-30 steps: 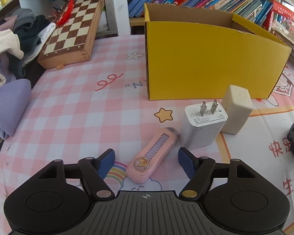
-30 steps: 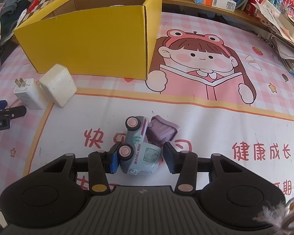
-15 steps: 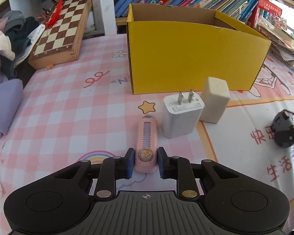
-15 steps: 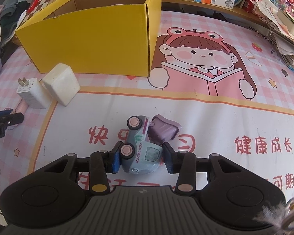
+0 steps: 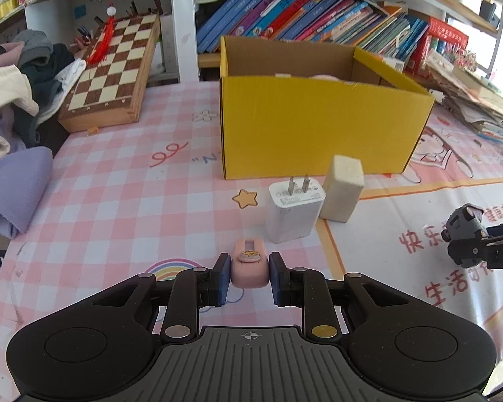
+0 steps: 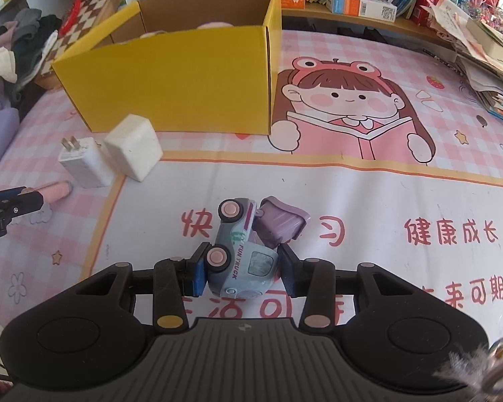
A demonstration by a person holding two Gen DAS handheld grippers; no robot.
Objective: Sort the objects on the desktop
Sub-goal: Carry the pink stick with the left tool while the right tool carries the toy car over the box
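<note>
My left gripper (image 5: 248,272) is shut on a pink utility knife (image 5: 249,264) and holds it tilted up, end-on, above the pink checked tablecloth. It also shows in the right wrist view (image 6: 55,191). My right gripper (image 6: 241,268) is shut on a pale blue toy truck (image 6: 239,253) with a purple tipper (image 6: 280,224), lying on its side. A white plug charger (image 5: 293,214) and a cream block (image 5: 342,188) stand in front of the open yellow cardboard box (image 5: 315,127), which holds some pale items.
A folding chessboard (image 5: 112,77) leans at the back left beside a pile of clothes (image 5: 13,100). Bookshelves (image 5: 301,10) line the back. Stacked papers and books (image 6: 486,60) crowd the right edge.
My left gripper closed on the pink knife and lifted it, tipping it end-on. My right gripper closed on the toy truck and has raised it slightly.
</note>
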